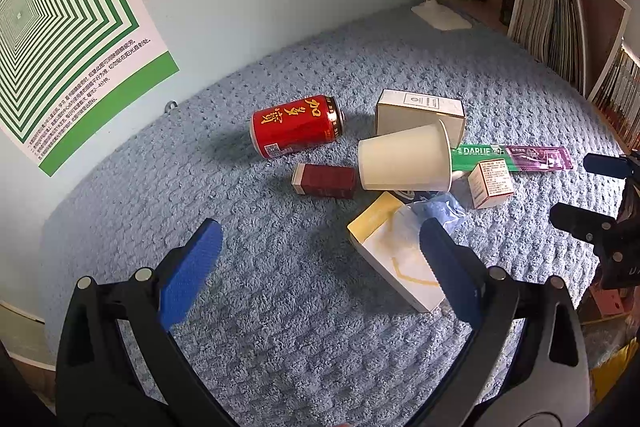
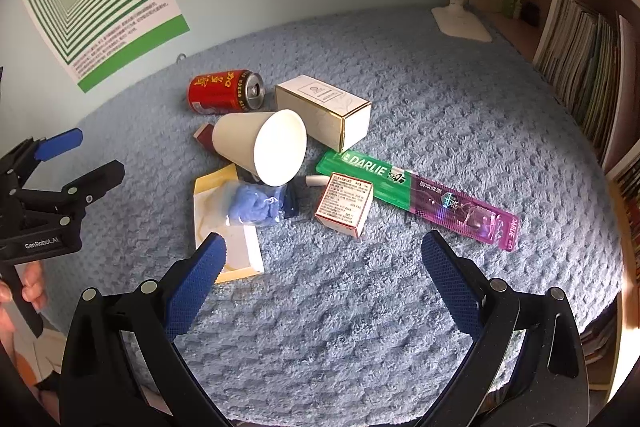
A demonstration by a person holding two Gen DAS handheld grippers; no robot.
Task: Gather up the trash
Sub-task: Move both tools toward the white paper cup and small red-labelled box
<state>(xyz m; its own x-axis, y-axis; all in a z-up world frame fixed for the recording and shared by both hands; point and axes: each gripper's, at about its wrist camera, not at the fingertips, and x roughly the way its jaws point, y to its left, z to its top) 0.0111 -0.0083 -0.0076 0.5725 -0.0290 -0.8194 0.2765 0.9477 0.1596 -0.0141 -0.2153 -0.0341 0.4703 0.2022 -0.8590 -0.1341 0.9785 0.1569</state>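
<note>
Meanwhile red can (image 1: 297, 125) on side, long axis roughly across cloth; left gripper (image 1: 320, 247), right gripper (image 2: 322, 253) fingers spread, empty.

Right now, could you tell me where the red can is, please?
The red can lies on its side on the blue cloth at the far left of the pile, nearest the wall, just left of the white box and behind the paper cup.

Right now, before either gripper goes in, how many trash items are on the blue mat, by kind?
Drink can: 1
Paper cup: 1
Cardboard boxes: 4 (white box, dark red box, small red-and-white box, flat yellow-edged box)
Toothbrush pack: 1
Blue crumpled bag: 1
Total: 8
A small white piece by the cup is unclear, not counted.
</note>
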